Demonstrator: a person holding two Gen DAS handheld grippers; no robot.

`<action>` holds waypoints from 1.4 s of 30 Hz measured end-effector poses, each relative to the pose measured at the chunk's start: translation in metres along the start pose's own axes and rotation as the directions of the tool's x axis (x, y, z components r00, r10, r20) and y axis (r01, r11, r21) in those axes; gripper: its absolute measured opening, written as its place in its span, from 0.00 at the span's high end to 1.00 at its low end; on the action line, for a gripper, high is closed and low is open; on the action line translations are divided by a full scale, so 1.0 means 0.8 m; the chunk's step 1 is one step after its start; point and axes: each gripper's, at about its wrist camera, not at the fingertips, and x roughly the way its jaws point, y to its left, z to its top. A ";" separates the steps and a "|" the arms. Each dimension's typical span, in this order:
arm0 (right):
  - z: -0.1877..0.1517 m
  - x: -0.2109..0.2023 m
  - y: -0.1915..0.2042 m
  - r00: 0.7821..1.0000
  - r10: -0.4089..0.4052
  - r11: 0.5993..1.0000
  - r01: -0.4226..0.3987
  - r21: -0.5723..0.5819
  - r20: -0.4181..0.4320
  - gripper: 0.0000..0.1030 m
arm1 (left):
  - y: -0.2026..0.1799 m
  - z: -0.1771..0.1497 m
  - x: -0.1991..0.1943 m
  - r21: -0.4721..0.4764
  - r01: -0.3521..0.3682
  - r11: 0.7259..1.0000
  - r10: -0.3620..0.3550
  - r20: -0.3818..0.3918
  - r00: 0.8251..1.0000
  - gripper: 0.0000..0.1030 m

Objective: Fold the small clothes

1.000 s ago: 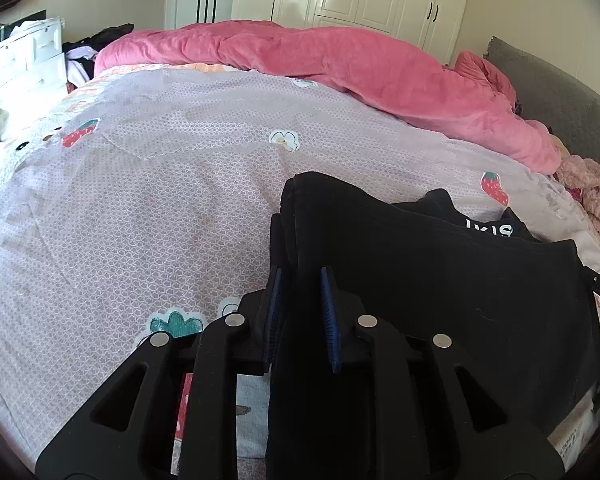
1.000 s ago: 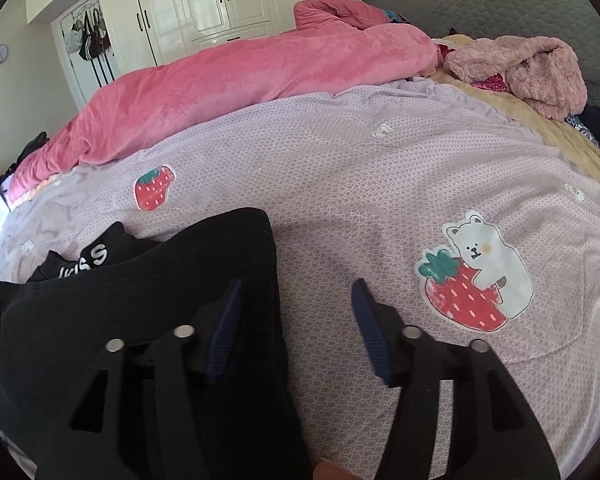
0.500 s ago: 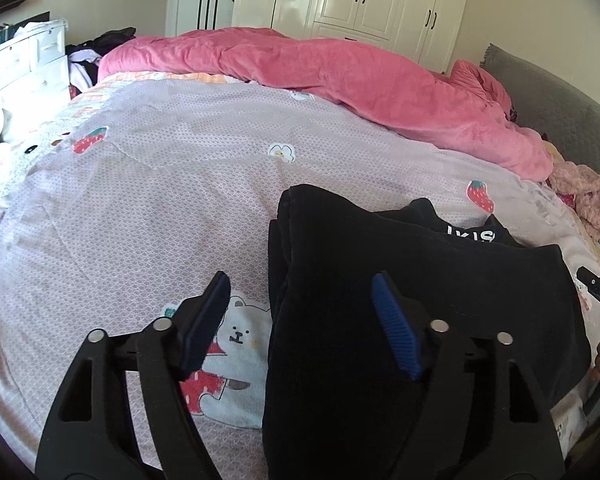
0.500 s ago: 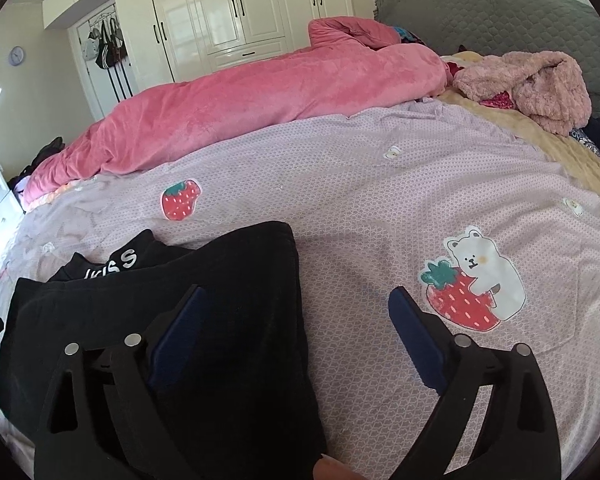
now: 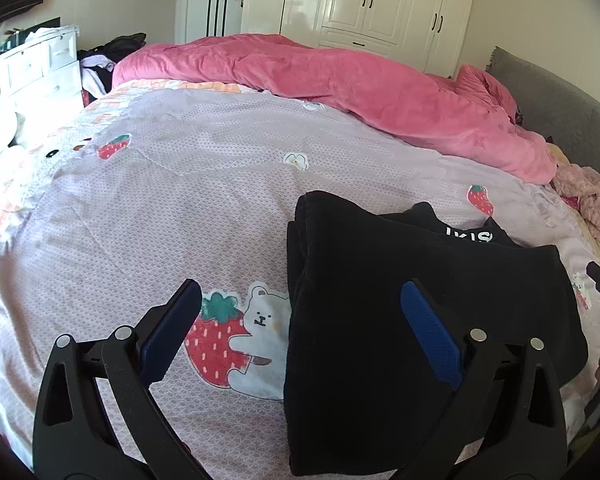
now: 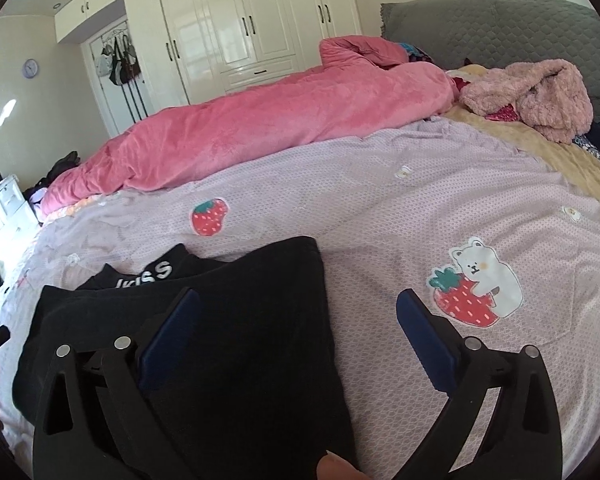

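On a bed spread with a lilac patterned sheet point(image 5: 148, 216), the left gripper point(image 5: 300, 304) is spread wide, its blue-padded fingers point(image 5: 428, 332) holding nothing; one pad hangs above a strawberry-and-bear print point(image 5: 236, 340), the other above the one folded black garment point(image 5: 400, 312). That garment lies flat on the near part of the sheet, a black waistband with white lettering point(image 5: 468, 236) poking out at its far edge. From the right wrist view, the right gripper point(image 6: 298, 312) is likewise wide apart and empty, its left pad over the black garment point(image 6: 228, 320) and its right pad over bare sheet beside a second strawberry-and-bear print point(image 6: 476, 284). One long rumpled pink plush duvet point(image 6: 280, 120) lies across the far side of the bed, and one fluffy pale-pink garment point(image 6: 536, 96) is heaped at far right before a grey quilted headboard point(image 6: 500, 20).
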 end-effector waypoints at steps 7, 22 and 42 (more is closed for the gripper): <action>-0.003 -0.029 0.045 0.995 0.103 0.994 -0.103 -0.043 0.012 0.04 | 0.003 0.002 -0.011 0.025 -0.040 0.999 0.040 -0.016 0.999 0.09; -0.050 -0.069 0.177 0.976 0.218 0.936 -0.214 -0.278 -0.019 0.04 | 0.023 0.013 -0.038 0.015 -0.044 0.999 0.044 0.004 0.999 0.09; -0.125 -0.071 0.298 0.948 0.277 0.850 -0.318 -0.421 -0.157 0.04 | 0.057 0.020 -0.046 -0.055 -0.056 0.997 0.058 0.025 0.998 0.09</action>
